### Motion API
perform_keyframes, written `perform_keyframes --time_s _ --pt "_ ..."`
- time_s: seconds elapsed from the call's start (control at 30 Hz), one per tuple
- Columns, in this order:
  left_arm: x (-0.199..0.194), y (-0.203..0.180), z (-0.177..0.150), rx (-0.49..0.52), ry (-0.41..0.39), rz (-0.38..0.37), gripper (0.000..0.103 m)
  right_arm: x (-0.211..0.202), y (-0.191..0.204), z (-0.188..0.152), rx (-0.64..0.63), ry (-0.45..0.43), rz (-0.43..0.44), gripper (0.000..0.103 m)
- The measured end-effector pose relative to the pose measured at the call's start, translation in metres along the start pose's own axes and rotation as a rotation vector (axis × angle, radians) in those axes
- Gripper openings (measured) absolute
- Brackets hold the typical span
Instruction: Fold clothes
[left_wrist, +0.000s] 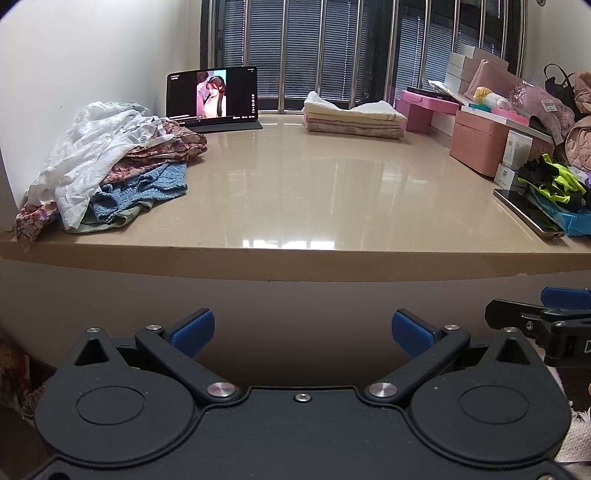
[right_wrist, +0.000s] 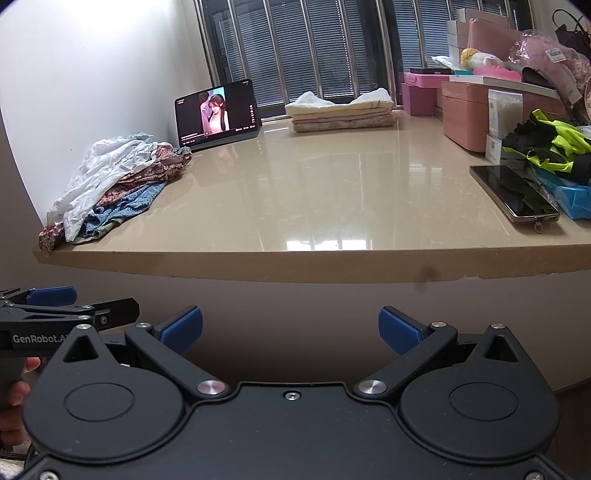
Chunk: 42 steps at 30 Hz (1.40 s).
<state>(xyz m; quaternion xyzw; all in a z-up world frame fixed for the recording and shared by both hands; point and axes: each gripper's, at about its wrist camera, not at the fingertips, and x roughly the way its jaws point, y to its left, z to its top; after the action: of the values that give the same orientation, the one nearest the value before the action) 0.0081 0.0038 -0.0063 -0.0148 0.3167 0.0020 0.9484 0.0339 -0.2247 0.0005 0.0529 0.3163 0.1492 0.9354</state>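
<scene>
Two black grippers with blue pads are held below the glossy beige stone countertop (left_wrist: 295, 192): the left gripper (left_wrist: 302, 330) and the right gripper (right_wrist: 290, 326), both spread wide and empty. A crumpled heap of white, floral and blue clothes (left_wrist: 110, 166) is piled at the counter's left edge, a folded cream-and-pink stack (left_wrist: 352, 118) at the back by the window.

one tablet (left_wrist: 212, 96); one phone (right_wrist: 514, 192)

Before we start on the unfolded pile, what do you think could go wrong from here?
1. The heap overhangs the counter edge; tugging one garment may drag others off.
2. The phone lies near the front edge; a spread garment could sweep it off.
3. Garments are tangled, so the open left tool might grab several.
</scene>
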Motion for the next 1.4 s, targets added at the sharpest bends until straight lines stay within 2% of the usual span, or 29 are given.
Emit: perform_keyframes --time_s 1.4 --pt "0.0052 0.0002 -0.0037 -0.004 0.026 -0.017 0.103 0.0023 0.0011 -0.0027 0.002 0.015 0.008 0.103"
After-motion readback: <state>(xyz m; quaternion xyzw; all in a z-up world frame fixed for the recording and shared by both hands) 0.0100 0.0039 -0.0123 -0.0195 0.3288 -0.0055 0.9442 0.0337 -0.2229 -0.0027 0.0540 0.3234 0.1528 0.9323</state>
